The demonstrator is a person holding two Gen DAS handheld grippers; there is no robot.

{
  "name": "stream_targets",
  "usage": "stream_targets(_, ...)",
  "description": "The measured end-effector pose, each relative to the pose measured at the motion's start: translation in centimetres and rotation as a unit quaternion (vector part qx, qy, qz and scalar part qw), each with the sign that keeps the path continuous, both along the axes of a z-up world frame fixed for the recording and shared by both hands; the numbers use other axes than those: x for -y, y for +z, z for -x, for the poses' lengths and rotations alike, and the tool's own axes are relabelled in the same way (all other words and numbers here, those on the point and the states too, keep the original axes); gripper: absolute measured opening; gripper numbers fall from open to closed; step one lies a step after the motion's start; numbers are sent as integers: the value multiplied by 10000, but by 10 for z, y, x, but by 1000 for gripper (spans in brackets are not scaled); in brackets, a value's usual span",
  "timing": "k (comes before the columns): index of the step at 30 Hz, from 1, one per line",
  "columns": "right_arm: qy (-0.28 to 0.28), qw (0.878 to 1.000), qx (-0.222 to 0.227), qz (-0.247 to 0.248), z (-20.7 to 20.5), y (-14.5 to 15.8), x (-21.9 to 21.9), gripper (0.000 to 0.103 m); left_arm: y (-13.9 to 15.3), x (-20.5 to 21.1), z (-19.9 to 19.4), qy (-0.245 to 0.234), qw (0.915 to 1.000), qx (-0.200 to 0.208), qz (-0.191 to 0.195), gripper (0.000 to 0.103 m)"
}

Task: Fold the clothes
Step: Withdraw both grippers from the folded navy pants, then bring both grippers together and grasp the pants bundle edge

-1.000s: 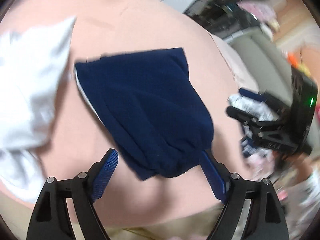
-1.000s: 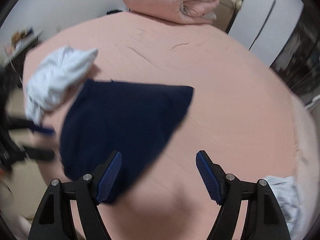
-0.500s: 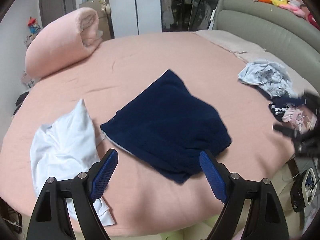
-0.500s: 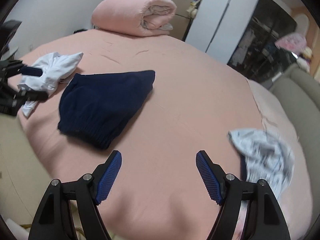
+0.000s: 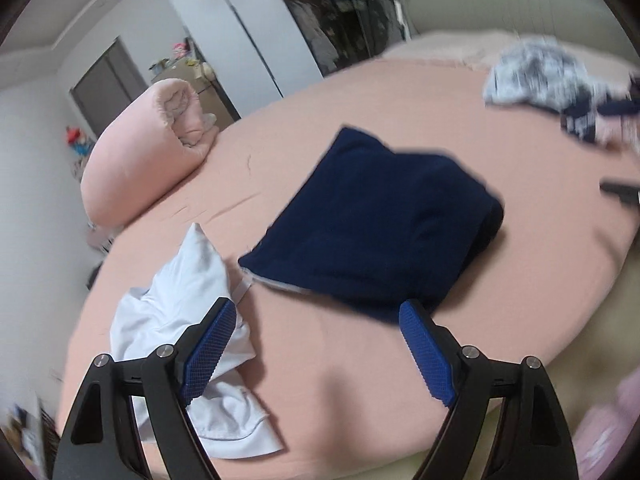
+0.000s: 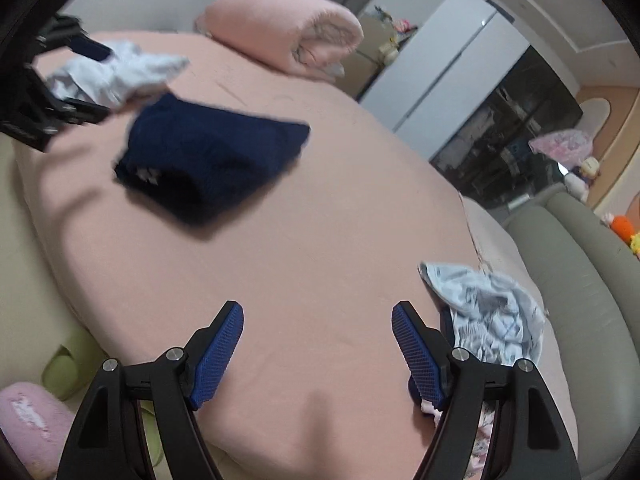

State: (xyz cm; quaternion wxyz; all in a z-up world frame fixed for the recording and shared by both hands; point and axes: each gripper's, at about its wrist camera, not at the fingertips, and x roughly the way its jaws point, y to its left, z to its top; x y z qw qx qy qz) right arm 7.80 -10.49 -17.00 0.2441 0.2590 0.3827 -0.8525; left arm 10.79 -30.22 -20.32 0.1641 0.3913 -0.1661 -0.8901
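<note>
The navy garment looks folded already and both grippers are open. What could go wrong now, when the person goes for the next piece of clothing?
1. The folded navy garment lies near the bed's front edge, close to the open left gripper; a careless sweep could drag it off or undo the fold.
2. The white garment sits partly under one left finger, so closing might catch only a loose layer.
3. Near the open right gripper, the patterned pile is tangled; several pieces may lift together.

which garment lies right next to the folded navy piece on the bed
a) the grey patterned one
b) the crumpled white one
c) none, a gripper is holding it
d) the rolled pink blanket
b, the crumpled white garment lies right beside the navy piece, at its edge nearest the left gripper, while the grey patterned garment lies apart, near the right gripper; both grippers are open and hold nothing.
</note>
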Motion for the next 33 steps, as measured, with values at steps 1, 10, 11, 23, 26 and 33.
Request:
stream_targets(1,-96,9998,151,16,5,-7,1,77,-4,-1,0,-61,9999,60,96,84)
stream_targets(10,84,9989,60,-467,14,-28,20,77,-33,6,11,-635,9971,388,165,84)
stream_targets(11,147,9982,-59,-584,13,-30,23,77,-37,5,12,-701,9962,460,232,84)
stream_targets(23,1246,9744,-1017,-1571,9,-67,63,77,-66,-19,25,-1614,9654,880,1849,85)
stream_targets(26,1581,9662,-1209,-1636,10,-71,72,77,-69,-24,33,-1580,9575,768,2289,88)
stream_targets(33,1996,9544,-1464,-1667,15,-79,86,77,-72,-32,39,-1952,9394,731,2722,95)
